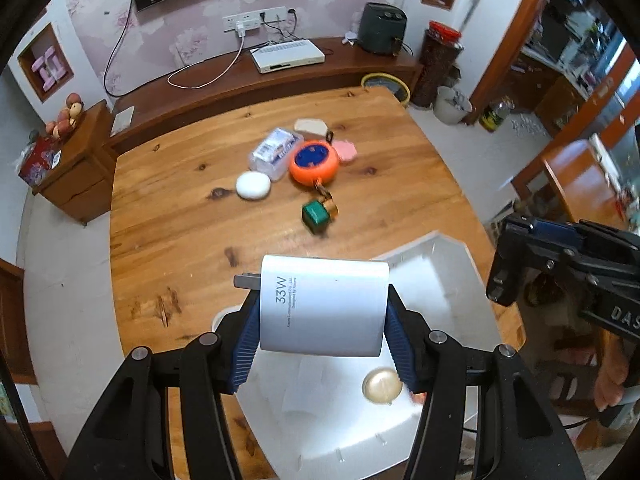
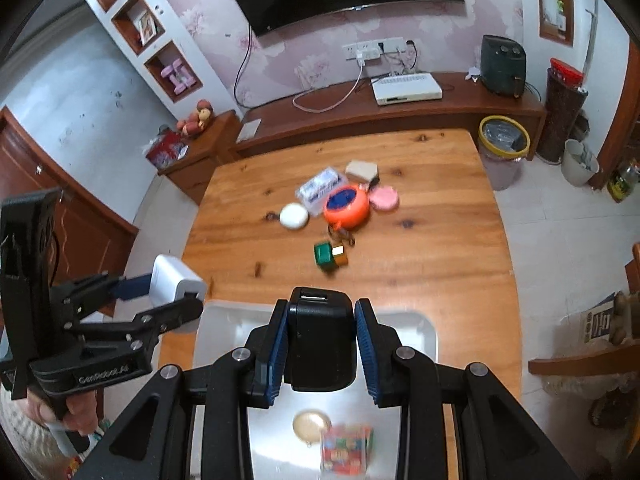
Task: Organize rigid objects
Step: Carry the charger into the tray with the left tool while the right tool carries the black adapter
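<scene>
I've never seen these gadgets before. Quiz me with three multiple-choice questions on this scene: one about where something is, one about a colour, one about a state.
1. Where does the gold disc lie?
A. in the white bin
B. on the TV shelf
C. on the floor

2. What colour is the round reel on the table?
A. green
B. orange
C. black

3. What is the left gripper doing?
A. hanging open, empty
B. clamping a white charger
C. pressing on the table

Answers: 1 A, it rests on the bin's floor; 2 B, an orange rim around a blue face; 3 B, both pads press on the charger's sides.

Both grippers (image 1: 322, 312) (image 2: 322, 340) angle downward, jaws clamped.
</scene>
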